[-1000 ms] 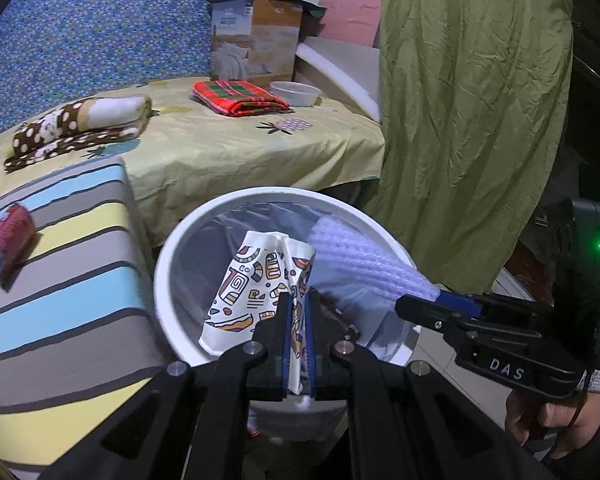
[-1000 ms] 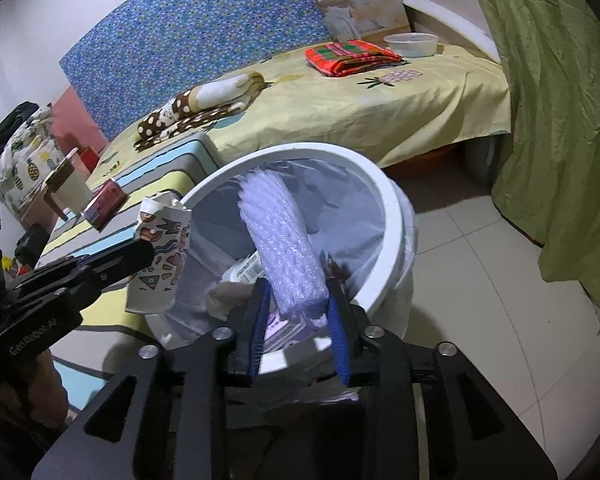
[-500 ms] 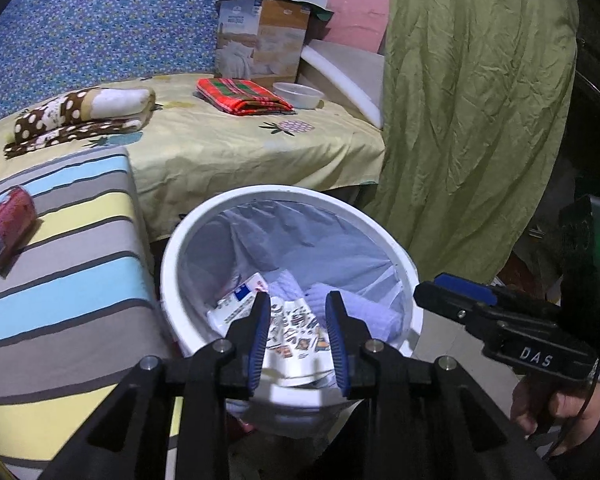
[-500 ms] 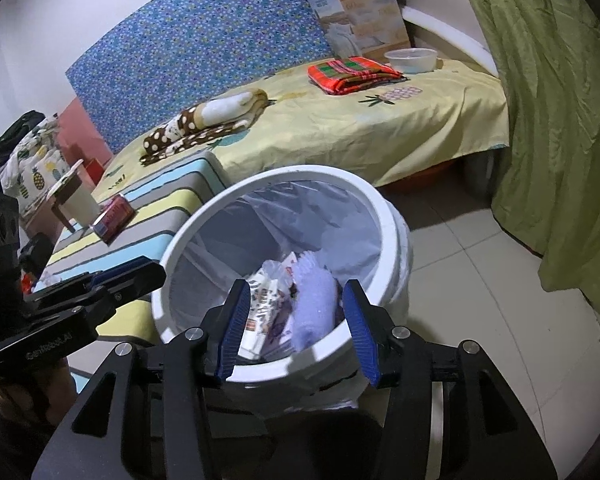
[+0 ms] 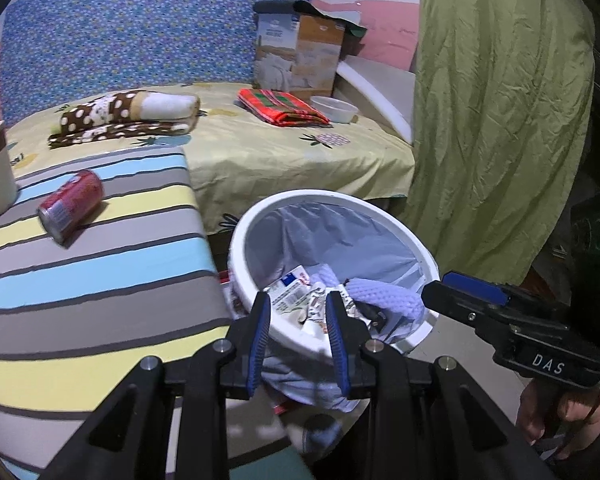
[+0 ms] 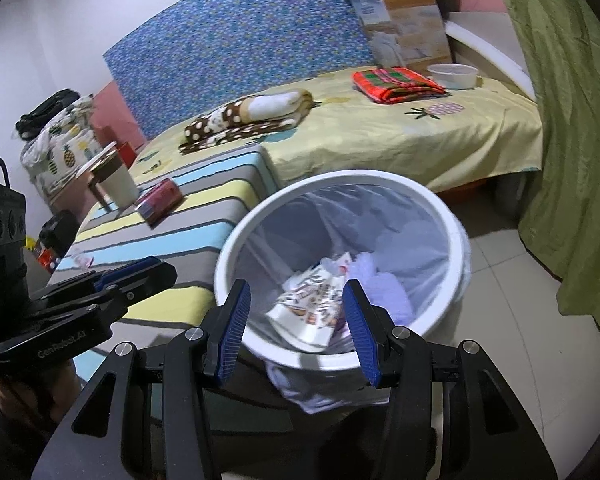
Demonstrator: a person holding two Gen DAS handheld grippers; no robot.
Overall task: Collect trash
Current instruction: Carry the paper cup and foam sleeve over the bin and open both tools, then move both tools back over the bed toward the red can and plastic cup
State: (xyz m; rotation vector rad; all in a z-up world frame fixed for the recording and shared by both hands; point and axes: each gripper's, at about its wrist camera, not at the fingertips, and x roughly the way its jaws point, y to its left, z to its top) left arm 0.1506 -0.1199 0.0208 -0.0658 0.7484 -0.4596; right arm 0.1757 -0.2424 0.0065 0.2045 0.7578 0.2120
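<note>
A red drink can (image 5: 70,207) lies on its side on the striped cloth-covered surface (image 5: 100,280). Left gripper (image 5: 299,320): jaws spread, empty. Patterned paper cup (image 6: 308,312) and lilac bubble-wrap roll (image 5: 384,298) lie inside the white lined bin (image 6: 452,224). Right gripper (image 6: 296,330): jaws spread, empty.

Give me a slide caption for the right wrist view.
Open right tongs above white round lined bin holding patterned paper cup.
</note>
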